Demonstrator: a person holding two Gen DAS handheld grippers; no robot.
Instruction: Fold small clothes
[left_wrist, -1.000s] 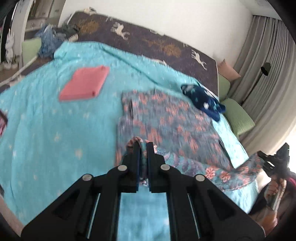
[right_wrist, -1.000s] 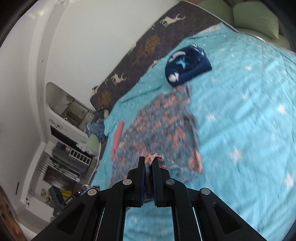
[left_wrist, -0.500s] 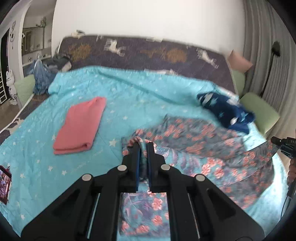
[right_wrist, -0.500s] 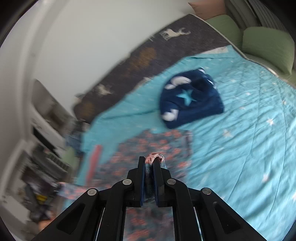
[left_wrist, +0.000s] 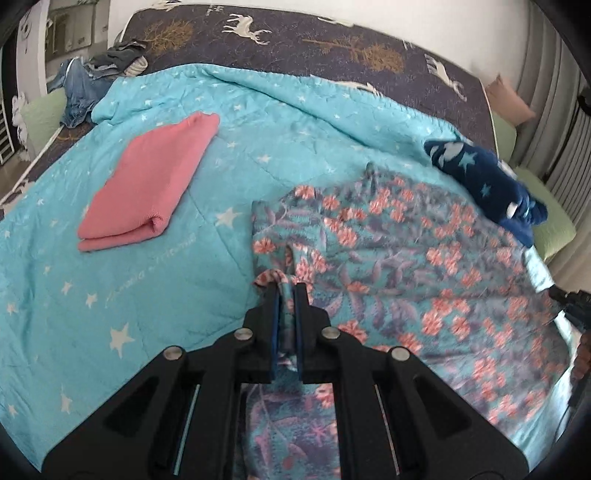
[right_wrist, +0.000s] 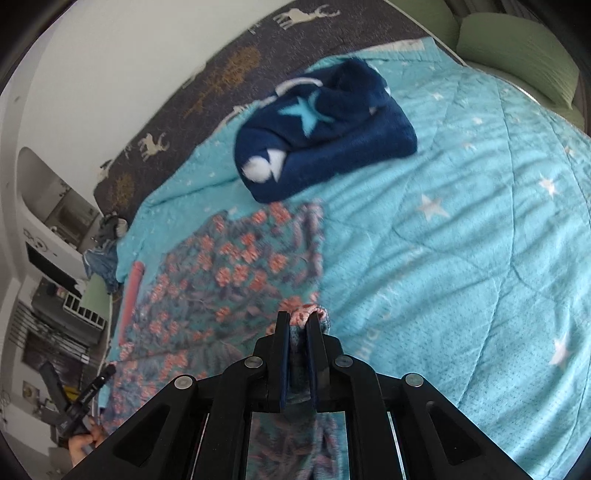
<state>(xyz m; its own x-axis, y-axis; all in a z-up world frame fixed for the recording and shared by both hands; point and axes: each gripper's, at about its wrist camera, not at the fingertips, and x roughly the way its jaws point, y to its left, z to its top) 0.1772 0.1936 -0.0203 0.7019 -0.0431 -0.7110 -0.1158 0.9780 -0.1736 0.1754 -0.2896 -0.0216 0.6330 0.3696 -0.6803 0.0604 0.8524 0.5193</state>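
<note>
L gripper (left_wrist: 285, 291) clamped on a bunched edge of the floral garment (left_wrist: 406, 258); R gripper (right_wrist: 298, 321) likewise pinching a bunch of the same cloth, jaws near together w/ fabric between.

Change vs 1 s ago: both hands have carried the near edge fwd and lower. Then the held edge hung as a band short of the flat part; now it sits over the garment's middle, so cloth is doubling onto itself. Fold abt halfway through, by my read.

Garment lies on the teal star quilt (left_wrist: 110, 295), right-hand half of the bed in L view, far end near the navy star fleece (right_wrist: 325, 129) – just beside, touching? can't tell. Pink folded item (left_wrist: 147, 177) well apart, toward the quilt's left side; looks already done.

Some blur, esp. R view.

Next prob: lay the held edge down flush w/ far edge, then let go. Risk: corners uneven, L side bunched at the pinch.
</note>
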